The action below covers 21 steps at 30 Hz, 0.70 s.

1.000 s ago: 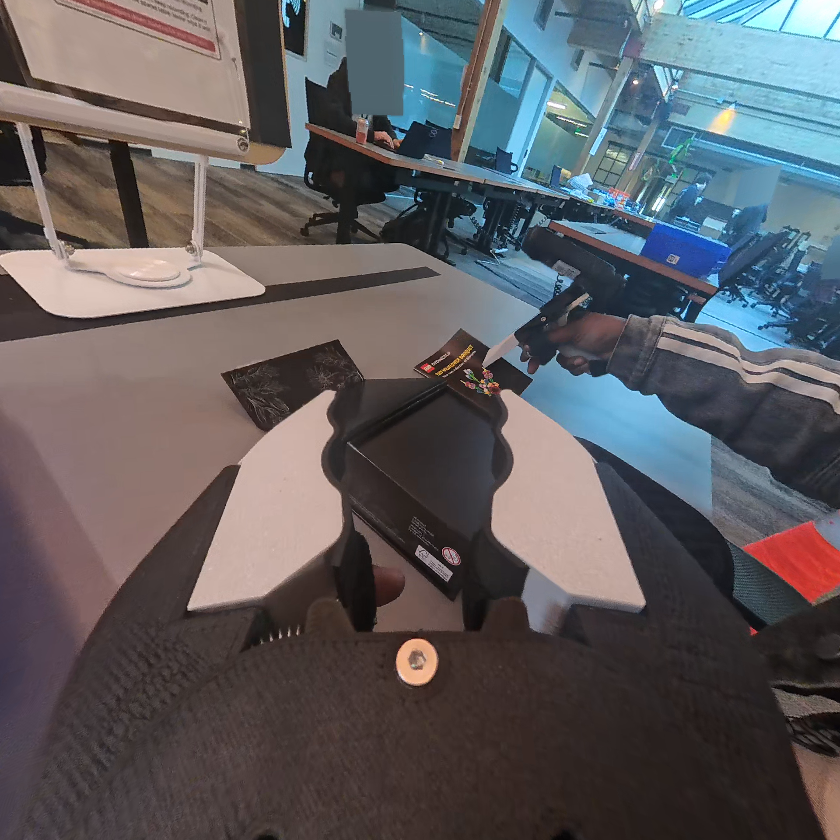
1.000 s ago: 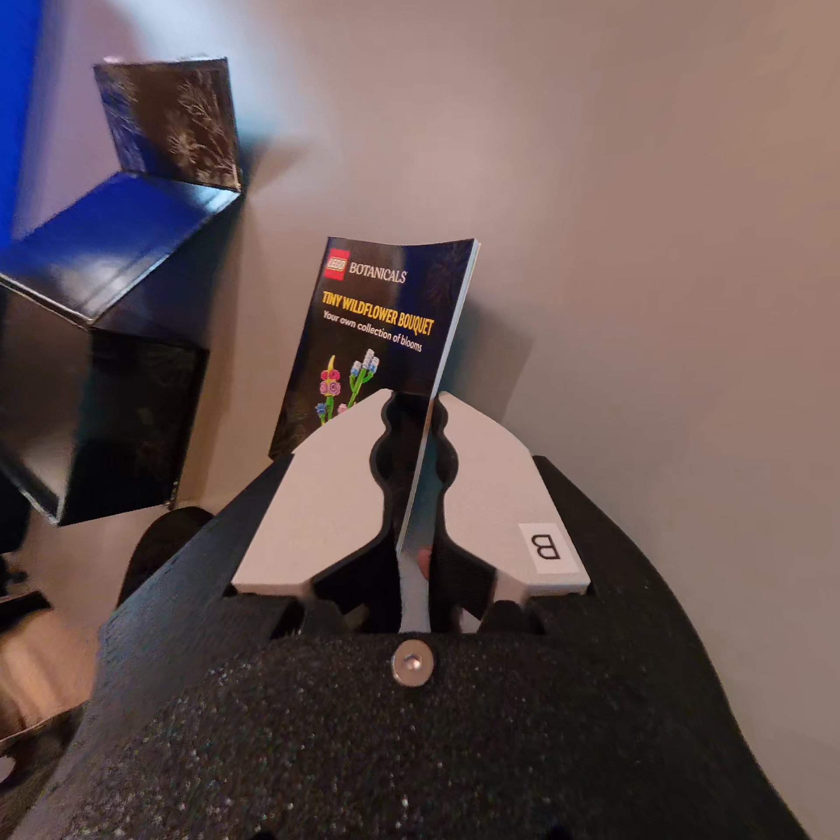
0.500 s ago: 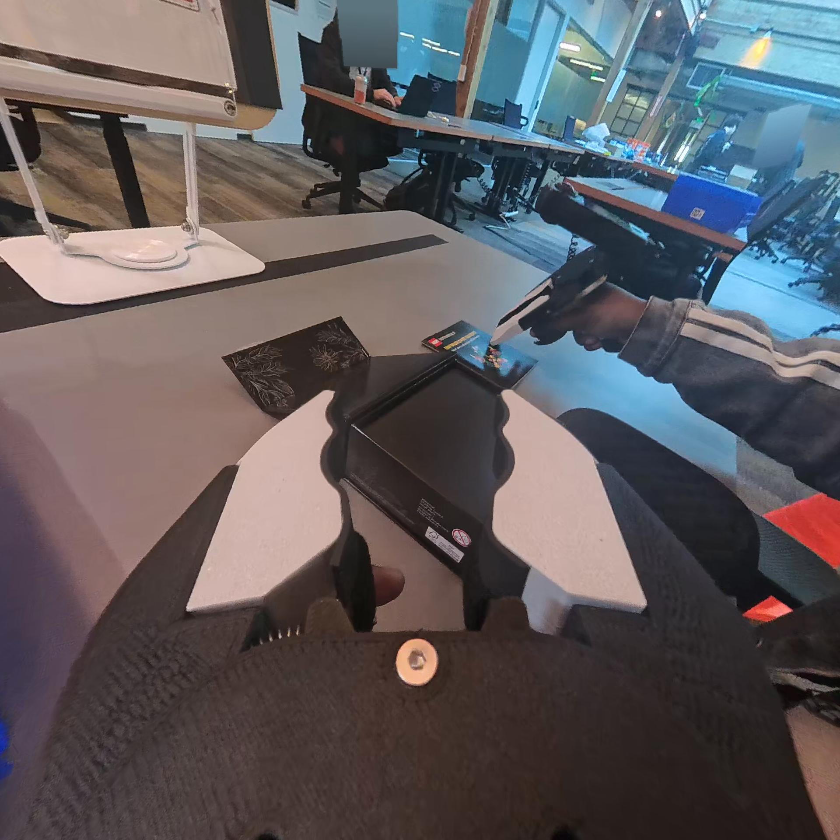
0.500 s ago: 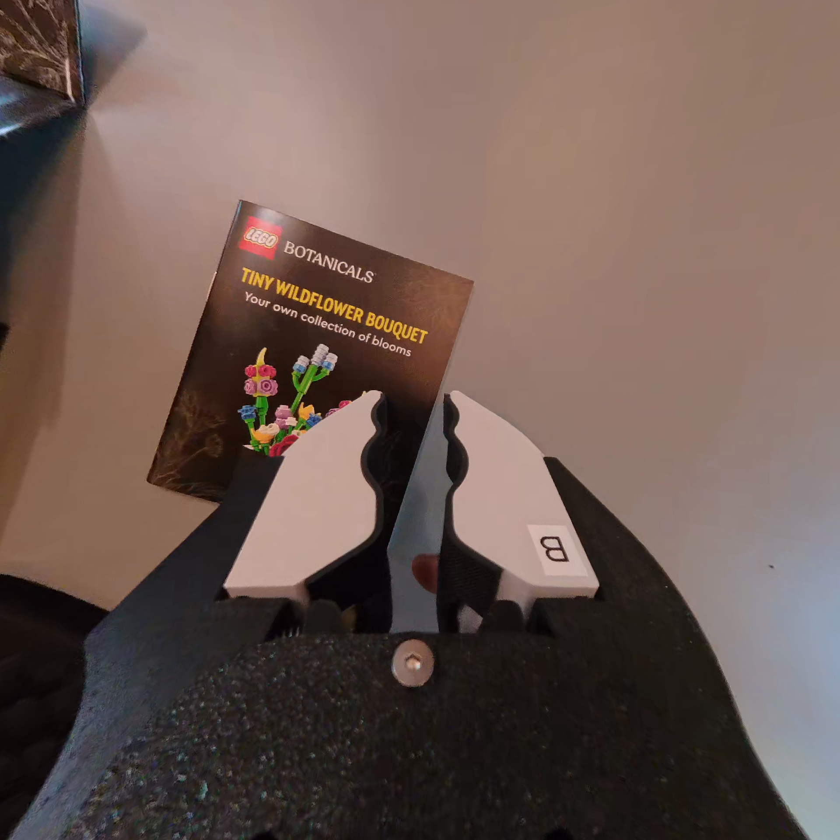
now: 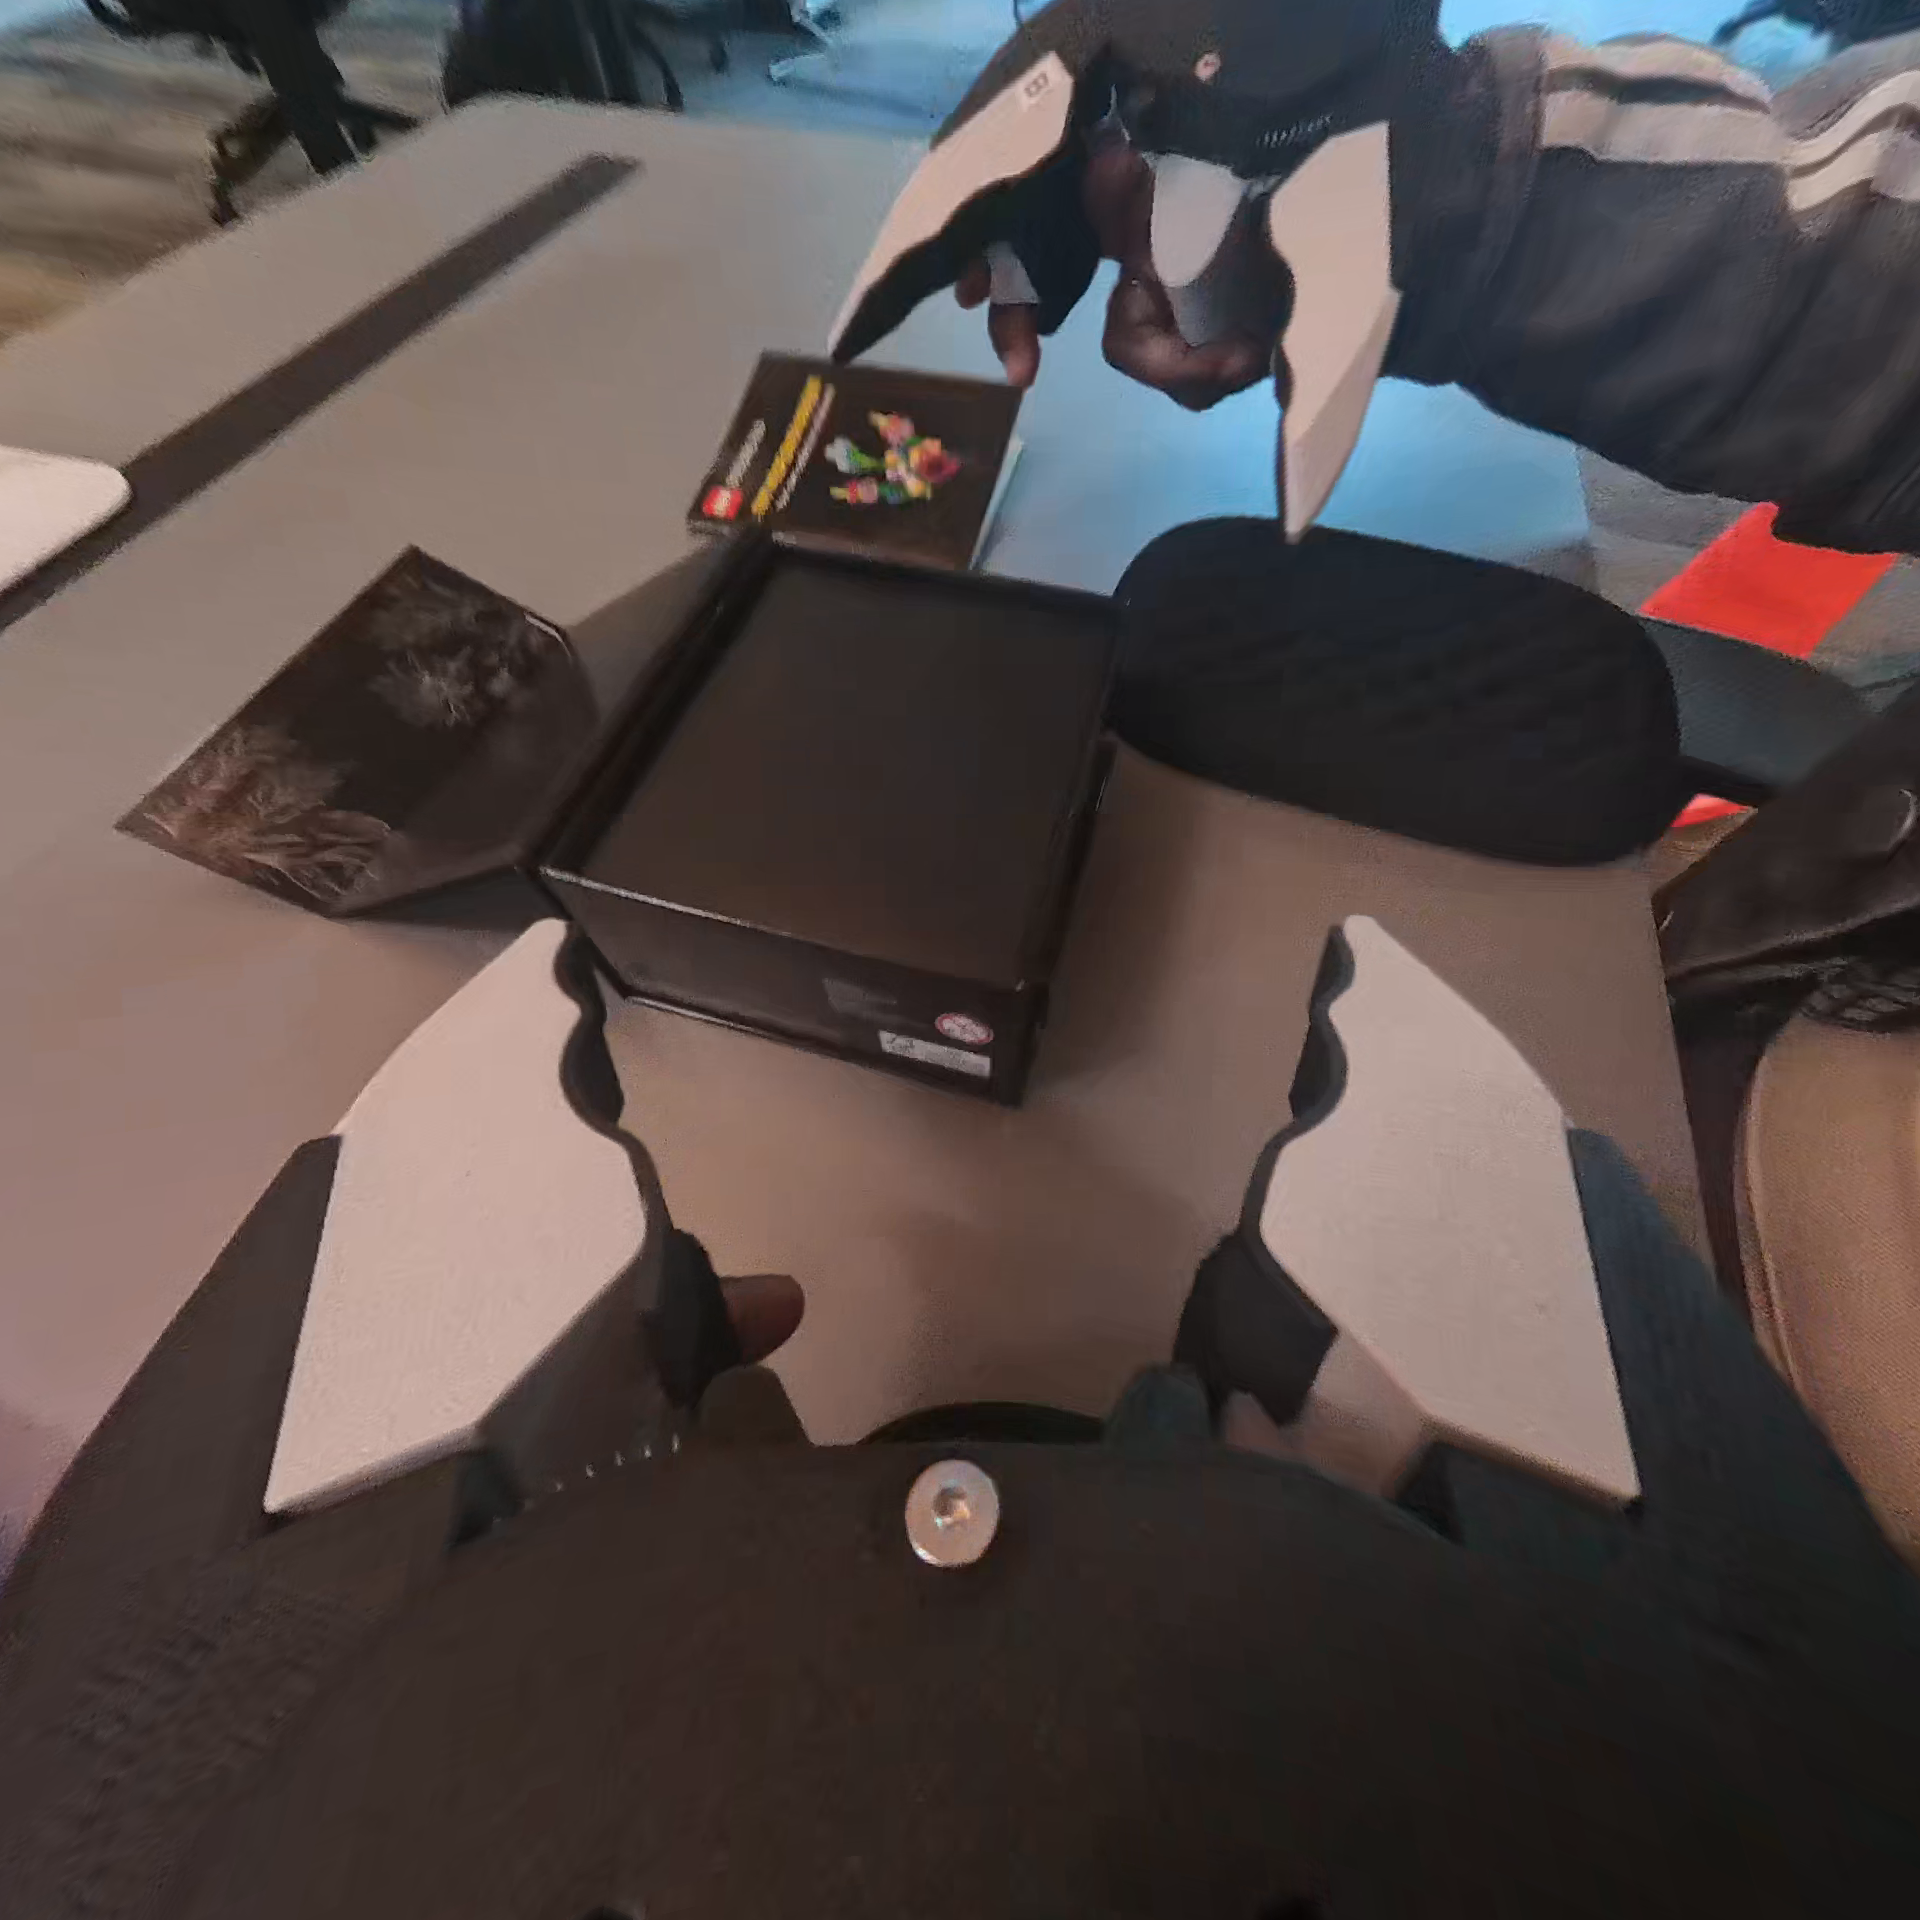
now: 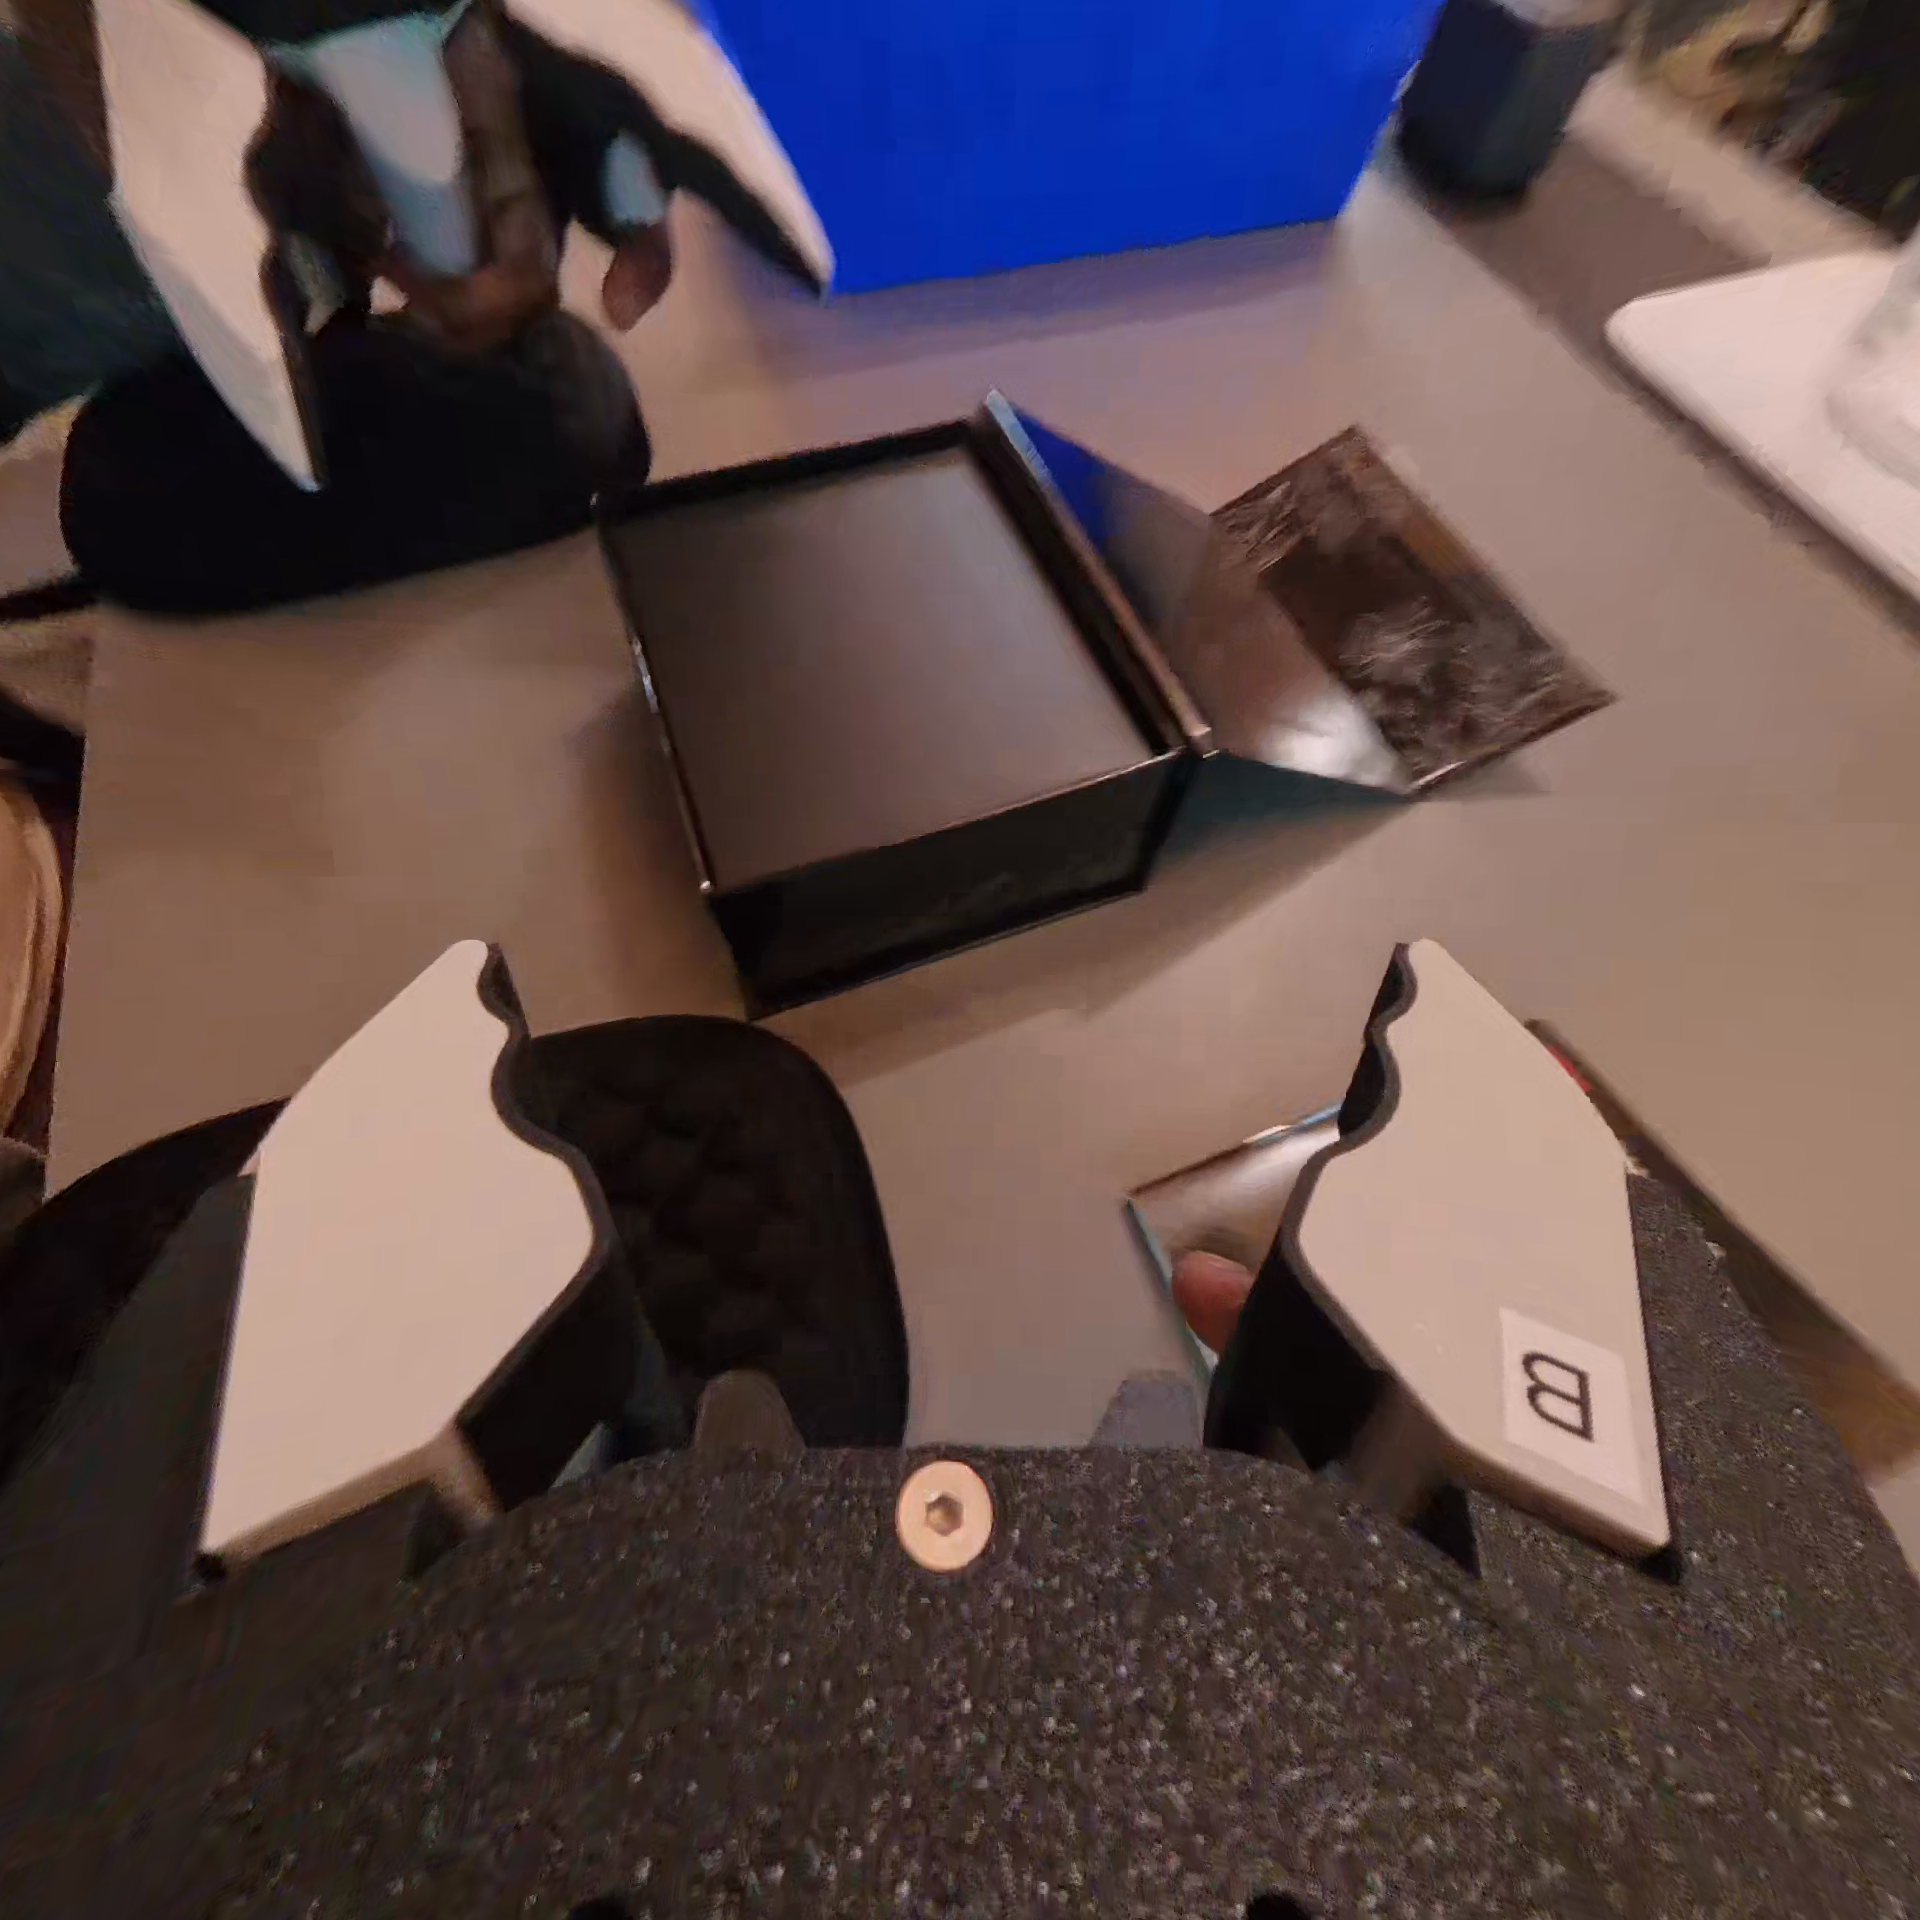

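A grey table is seen from two hand-held grippers. Near its middle an open black box is placed, with its dark interior shown and its patterned lid folded out flat beside it on the tabletop. Just beyond the box a dark booklet with a flower picture is laid flat. A black padded chair back is pushed up against the table edge next to the box. A white stand base is set at one side of the table, and a blue bin is seen behind.

The left gripper is held low over the table, just short of the box's near wall; its white fingers are spread wide and nothing is gripped between them. The right gripper is likewise spread wide with nothing between its fingers; in the left wrist view it is held above the booklet, pointing down, with one fingertip at the booklet's far corner, though contact cannot be told. It is held in a hand with a striped grey sleeve.
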### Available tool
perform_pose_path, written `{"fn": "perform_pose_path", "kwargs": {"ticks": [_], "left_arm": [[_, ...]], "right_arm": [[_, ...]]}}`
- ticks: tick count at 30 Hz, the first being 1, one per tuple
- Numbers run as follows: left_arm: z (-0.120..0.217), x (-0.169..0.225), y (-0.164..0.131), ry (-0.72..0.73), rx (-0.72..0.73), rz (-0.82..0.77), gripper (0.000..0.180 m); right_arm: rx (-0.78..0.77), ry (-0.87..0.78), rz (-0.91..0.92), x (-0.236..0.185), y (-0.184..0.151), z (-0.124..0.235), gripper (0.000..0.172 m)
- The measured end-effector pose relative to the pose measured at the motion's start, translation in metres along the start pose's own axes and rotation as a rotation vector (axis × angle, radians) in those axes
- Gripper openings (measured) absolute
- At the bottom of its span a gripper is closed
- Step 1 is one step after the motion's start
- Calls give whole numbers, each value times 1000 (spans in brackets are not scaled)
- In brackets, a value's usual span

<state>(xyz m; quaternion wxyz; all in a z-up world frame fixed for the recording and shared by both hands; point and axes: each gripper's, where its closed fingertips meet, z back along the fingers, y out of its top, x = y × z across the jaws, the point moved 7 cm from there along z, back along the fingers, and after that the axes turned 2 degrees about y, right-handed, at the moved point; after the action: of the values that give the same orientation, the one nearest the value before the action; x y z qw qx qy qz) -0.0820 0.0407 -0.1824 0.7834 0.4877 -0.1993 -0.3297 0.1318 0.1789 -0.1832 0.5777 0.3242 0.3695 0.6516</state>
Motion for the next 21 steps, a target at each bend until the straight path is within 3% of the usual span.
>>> {"fn": "perform_pose_path", "kwargs": {"ticks": [3,9,14,21], "left_arm": [[-7,-11,-7,-54,-57,82,132],[-33,-28,-20,-87,-230,12,138],[-50,-35,-29,-157,-294,-4,137],[-57,-43,-30,-168,-258,-29,137]], "right_arm": [[-124,79,-48,-2,-8,-21,147],[-267,148,-60,3,-12,-53,144],[-308,165,28,2,-10,-71,145],[-265,155,45,6,-10,-80,148]]}}
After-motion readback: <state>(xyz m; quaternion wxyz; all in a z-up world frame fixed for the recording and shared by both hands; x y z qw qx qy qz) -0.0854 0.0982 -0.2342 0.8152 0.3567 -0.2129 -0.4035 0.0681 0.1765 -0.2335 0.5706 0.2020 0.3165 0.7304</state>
